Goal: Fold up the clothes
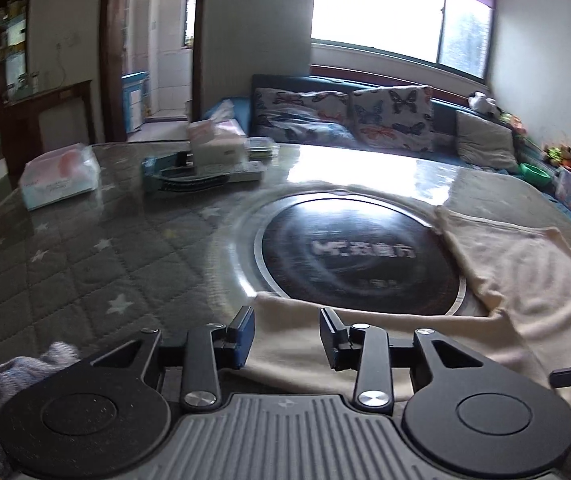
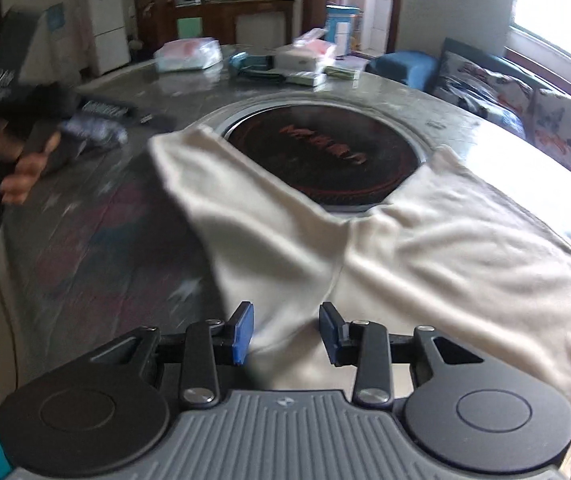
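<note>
- The cream garment (image 2: 425,248) lies spread on the tabletop (image 1: 85,264), partly over the round black hob (image 1: 357,256).
- Both the left gripper (image 1: 287,336) and the right gripper (image 2: 285,332) are open, holding nothing, cloth just ahead of each.
- A good fold likely needs each to pinch one edge cleanly.
- Only the right view shows the person's hand (image 2: 21,176); only the left shows the tissue pack (image 1: 59,178) clearly.

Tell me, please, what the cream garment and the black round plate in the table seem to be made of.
The cream garment looks like soft knit cotton, matte: it drapes and wrinkles in gentle folds. The black round plate seems to be glass or ceramic, glossy: it mirrors the window light and carries printed lettering. Neither material is certain.
</note>
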A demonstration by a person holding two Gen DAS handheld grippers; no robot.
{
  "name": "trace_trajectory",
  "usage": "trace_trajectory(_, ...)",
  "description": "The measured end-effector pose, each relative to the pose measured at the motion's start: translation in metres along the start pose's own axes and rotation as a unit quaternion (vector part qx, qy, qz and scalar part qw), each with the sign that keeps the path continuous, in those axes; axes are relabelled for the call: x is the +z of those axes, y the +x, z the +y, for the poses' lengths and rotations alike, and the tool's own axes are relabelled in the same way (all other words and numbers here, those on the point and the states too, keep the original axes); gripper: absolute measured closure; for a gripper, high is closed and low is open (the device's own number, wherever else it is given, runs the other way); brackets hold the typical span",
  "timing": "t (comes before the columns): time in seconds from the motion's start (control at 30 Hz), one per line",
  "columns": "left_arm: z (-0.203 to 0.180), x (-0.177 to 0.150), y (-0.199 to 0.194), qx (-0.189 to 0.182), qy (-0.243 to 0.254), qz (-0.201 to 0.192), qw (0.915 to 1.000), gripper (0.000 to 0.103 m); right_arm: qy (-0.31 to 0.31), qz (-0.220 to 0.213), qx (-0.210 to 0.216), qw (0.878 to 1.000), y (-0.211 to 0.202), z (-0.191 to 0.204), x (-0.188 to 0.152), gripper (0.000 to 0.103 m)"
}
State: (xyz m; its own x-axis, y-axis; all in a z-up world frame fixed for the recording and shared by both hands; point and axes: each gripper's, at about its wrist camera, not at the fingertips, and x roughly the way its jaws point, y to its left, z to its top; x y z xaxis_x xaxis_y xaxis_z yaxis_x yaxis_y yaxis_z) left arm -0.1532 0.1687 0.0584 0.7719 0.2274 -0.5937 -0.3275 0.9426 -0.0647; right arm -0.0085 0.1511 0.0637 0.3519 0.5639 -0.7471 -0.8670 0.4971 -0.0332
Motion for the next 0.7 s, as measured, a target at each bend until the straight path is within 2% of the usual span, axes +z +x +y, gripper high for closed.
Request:
trace_trajectory(0.03, -0.008, 0.0, -0.001, -0.011, 0.007, 0.001, 0.9999, 0.055, 0.001, -0.002, 0.005, 1.0, -0.004, 0.002, -0.003, 0.063)
trace_trajectory(0.17, -0.043, 0.001, -0.005, -0.054, 0.038, 0.0, 0.9978, 0.053, 0.018, -0.02, 0.02, 0.999, -0.025, 0.004, -0.013, 0.063)
trace_trajectory(0.27, -0.069, -0.001, -0.004, -0.086, 0.054, 0.001, 0.9948, 0.053, 0.04, -0.046, 0.006, 0.998, -0.051, -0.004, -0.02, 0.063)
trace_trajectory(0.43, -0.112, -0.004, 0.003, -0.141, 0.082, 0.012, 0.9865, 0.052, 0.099, -0.07, -0.054, 0.991, -0.089, -0.035, -0.042, 0.062)
trace_trajectory(0.57, -0.149, -0.006, 0.007, -0.179, 0.115, 0.016, 0.9769, 0.052, 0.166, -0.058, -0.099, 0.979, -0.096, -0.07, -0.066, 0.062)
trace_trajectory(0.7, -0.179, -0.011, 0.016, -0.207, 0.147, 0.026, 0.967, 0.053, 0.203, -0.037, -0.12, 0.971, -0.093, -0.092, -0.089, 0.062)
